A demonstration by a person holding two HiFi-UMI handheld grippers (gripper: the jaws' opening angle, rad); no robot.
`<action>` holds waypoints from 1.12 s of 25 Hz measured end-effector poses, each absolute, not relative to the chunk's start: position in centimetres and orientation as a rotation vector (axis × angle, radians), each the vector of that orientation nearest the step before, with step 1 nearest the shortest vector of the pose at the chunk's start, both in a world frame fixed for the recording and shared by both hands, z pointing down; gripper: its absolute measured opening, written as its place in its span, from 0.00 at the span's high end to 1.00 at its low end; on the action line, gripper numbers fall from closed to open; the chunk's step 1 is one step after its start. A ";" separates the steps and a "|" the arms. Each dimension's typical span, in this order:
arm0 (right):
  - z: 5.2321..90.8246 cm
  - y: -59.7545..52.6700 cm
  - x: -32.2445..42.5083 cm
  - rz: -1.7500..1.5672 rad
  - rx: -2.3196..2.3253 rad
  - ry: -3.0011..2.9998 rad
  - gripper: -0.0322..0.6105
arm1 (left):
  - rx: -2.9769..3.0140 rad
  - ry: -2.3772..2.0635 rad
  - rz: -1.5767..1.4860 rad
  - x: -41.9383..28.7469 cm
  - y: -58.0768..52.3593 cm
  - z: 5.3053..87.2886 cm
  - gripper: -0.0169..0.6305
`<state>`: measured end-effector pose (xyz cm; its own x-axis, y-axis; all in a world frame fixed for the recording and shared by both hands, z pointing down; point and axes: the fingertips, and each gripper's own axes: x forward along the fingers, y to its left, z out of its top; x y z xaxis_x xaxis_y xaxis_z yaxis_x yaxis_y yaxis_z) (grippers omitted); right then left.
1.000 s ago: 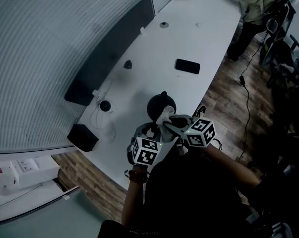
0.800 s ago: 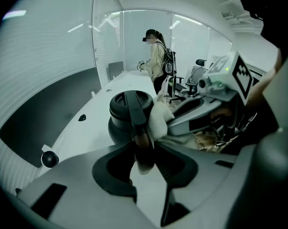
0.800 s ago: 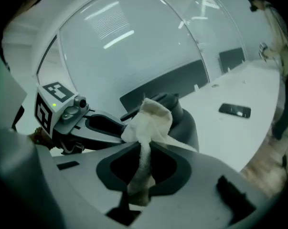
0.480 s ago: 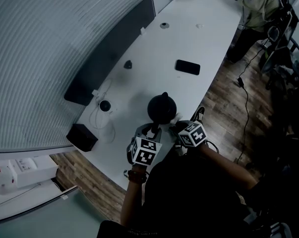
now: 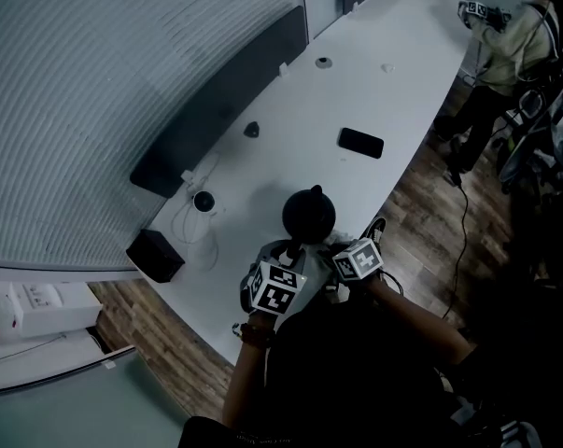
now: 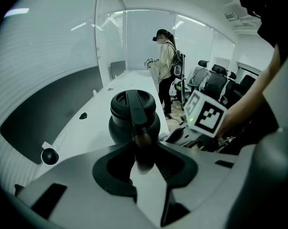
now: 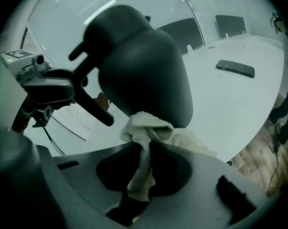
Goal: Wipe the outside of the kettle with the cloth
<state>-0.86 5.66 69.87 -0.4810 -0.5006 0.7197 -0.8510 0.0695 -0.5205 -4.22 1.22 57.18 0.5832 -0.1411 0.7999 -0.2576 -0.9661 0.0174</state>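
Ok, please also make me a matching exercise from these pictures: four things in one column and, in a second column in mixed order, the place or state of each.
Things:
1. kettle
2. cloth
3. phone
4. left gripper

Place or state:
a. pinched in the jaws of the right gripper, against the kettle's lower side
b. lies flat on the white table, beyond the kettle
c. shut on the kettle's handle
d. upright, with both grippers at it

Pairs: 1-d, 2-a, 3-b, 4-c
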 end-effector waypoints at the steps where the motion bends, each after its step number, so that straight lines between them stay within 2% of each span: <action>1: 68.4 6.2 -1.0 1.368 1.366 -2.041 0.87 | 2.676 -0.339 1.337 -4.2 1.3 57.2 0.77; 6: 57.5 6.3 0.9 1.115 1.558 -2.221 0.87 | 2.679 -0.314 1.357 -4.3 1.3 57.2 0.77; 9: 54.4 3.8 2.4 0.925 1.605 -2.218 0.87 | 2.687 -0.304 1.364 -4.3 1.1 57.1 0.77; 28: 61.2 4.6 2.8 1.004 1.409 -2.028 0.87 | 2.684 -0.271 1.389 -4.1 1.3 57.3 0.77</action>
<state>2.76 4.59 61.22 -0.3609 -0.5869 0.7247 -0.9322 0.2043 -0.2988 -4.07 1.26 57.35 0.5662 -0.1085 0.8171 -0.2067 -0.9783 0.0133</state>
